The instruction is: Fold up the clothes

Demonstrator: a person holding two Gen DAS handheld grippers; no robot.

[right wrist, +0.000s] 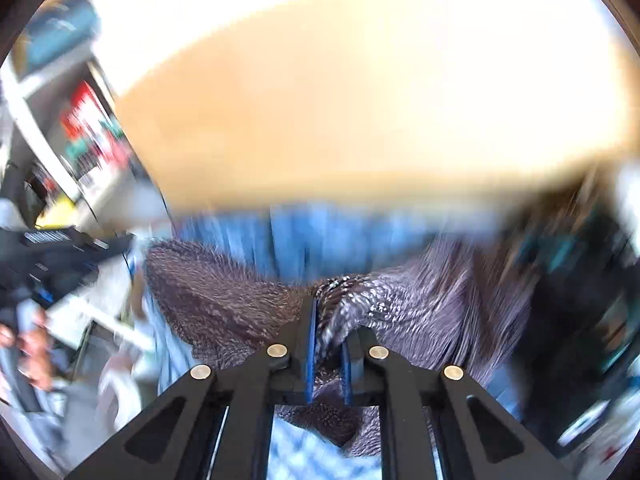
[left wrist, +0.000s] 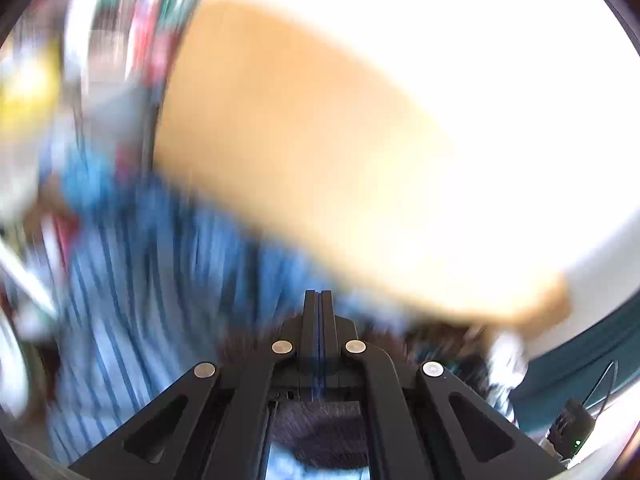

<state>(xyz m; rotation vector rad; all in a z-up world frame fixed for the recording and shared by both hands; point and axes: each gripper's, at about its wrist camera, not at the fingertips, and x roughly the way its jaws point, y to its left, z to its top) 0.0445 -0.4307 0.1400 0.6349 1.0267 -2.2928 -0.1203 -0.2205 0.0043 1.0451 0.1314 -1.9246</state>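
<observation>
Right tongs [right wrist: 328, 332] pinching dark knit garment [right wrist: 224, 300]; left tongs [left wrist: 319, 320] closed, grip unclear; blurred striped cloth [left wrist: 160, 280].

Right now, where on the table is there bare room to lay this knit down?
The bare wooden tabletop beyond the blue striped fabric looks free, though blurred. The near edge is crowded: striped fabric and the brown knit garment bunch there. Shelves border the left.
</observation>
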